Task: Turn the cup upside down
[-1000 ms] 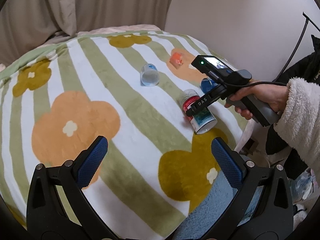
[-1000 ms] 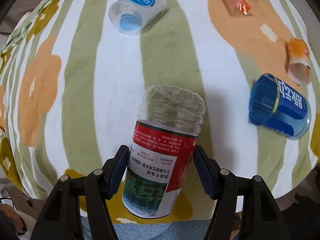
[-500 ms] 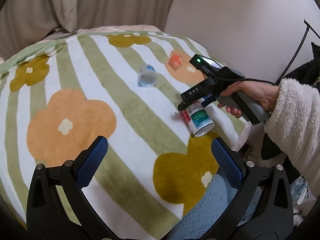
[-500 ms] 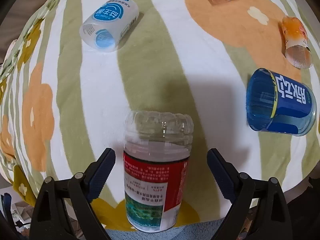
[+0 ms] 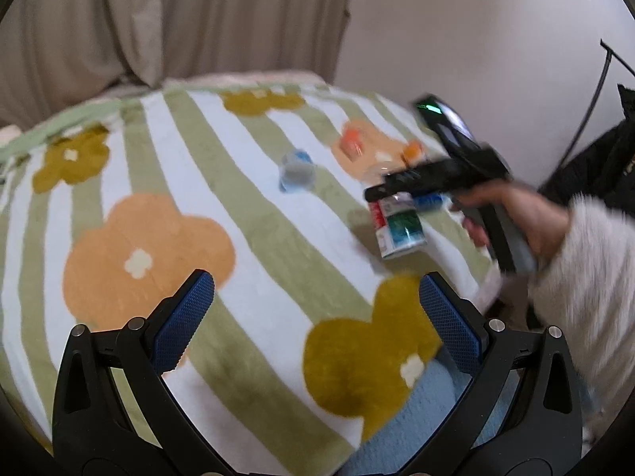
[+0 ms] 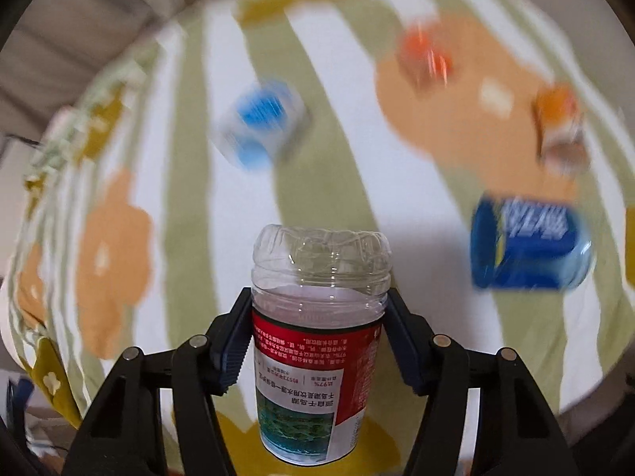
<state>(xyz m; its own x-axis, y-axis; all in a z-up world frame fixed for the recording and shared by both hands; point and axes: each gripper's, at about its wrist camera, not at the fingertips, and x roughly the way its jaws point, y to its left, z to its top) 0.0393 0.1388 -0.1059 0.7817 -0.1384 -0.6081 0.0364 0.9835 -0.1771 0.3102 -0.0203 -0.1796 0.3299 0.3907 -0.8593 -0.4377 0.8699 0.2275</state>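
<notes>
Though blurred behind, cup point(image 6: 317, 361) in right gripper point(image 6: 317, 349).

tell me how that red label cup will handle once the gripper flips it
The red-label cup looks empty and clear, so probably light. Its thin plastic may flex where the right gripper clamps it. The soft blanket could let it tip.

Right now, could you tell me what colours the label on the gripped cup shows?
Red, white and teal-green on the cup, clearest in the right wrist view.
</notes>
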